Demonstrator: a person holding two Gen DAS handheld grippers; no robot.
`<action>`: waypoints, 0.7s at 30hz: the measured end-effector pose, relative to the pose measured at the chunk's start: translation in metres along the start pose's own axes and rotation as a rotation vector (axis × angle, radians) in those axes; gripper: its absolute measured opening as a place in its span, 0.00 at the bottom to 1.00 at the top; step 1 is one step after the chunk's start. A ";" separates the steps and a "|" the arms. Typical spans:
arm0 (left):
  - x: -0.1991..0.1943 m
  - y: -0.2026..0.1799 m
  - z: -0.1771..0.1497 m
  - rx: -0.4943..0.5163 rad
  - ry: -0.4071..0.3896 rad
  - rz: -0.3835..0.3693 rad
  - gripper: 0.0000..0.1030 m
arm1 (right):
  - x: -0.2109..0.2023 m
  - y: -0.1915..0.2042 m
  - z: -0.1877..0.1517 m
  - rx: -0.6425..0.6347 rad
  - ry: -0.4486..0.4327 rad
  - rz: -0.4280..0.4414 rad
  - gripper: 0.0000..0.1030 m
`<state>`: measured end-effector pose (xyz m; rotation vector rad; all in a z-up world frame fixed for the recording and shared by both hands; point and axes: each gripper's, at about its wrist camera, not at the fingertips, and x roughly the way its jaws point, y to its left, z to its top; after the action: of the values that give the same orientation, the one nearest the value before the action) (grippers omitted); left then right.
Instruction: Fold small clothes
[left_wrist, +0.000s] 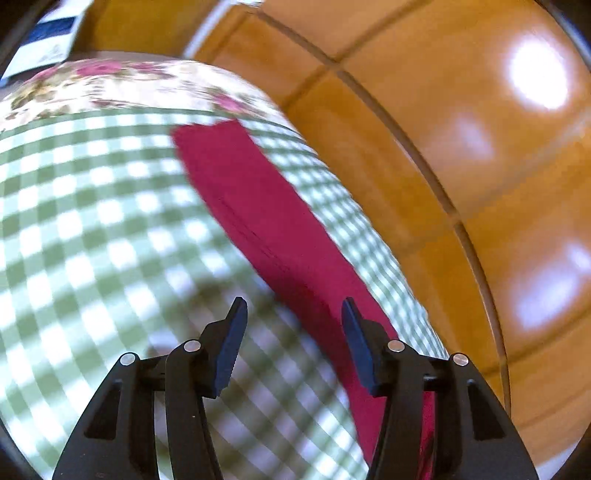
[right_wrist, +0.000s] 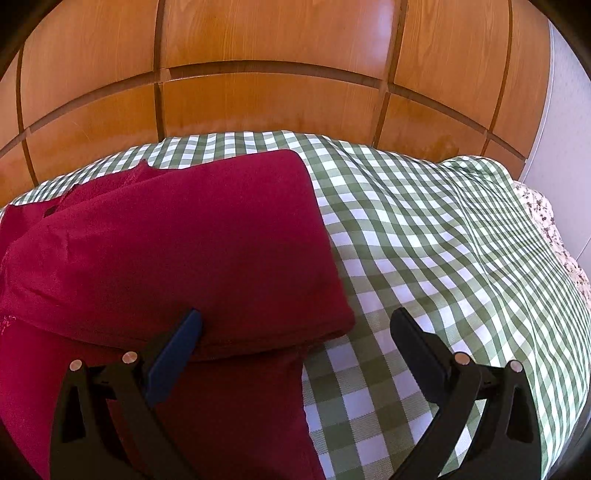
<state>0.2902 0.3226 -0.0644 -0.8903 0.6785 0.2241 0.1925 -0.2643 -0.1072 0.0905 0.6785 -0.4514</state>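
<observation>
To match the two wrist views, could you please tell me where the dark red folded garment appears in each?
Left wrist: the dark red folded garment runs diagonally from upper centre to lower right.
Right wrist: it fills the left half.
Shared landmark: the green-and-white checked cloth beneath it.

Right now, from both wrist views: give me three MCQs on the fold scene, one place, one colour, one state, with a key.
1. Where does the red garment lie?
A. on the checked cloth
B. on the wooden panels
C. in a basket

2. What colour is the check?
A. blue and white
B. green and white
C. black and yellow

3. How is the right claw?
A. shut on the garment
B. open, holding nothing
C. out of view

Key: A, cloth shows around the garment's edges; B, green and white squares; B, jaws spread, one finger over the garment, the other over cloth.
</observation>
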 end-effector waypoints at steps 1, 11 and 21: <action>0.004 0.006 0.006 -0.018 -0.003 0.009 0.50 | 0.000 0.000 0.000 0.000 0.001 0.000 0.98; 0.032 0.030 0.058 -0.058 -0.035 0.060 0.50 | 0.001 0.002 -0.001 -0.013 0.001 -0.011 0.98; 0.019 0.027 0.087 -0.054 -0.105 0.129 0.08 | 0.001 0.003 -0.001 -0.015 0.002 -0.012 0.98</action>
<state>0.3317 0.4054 -0.0556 -0.8805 0.6350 0.4038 0.1938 -0.2620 -0.1089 0.0728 0.6849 -0.4576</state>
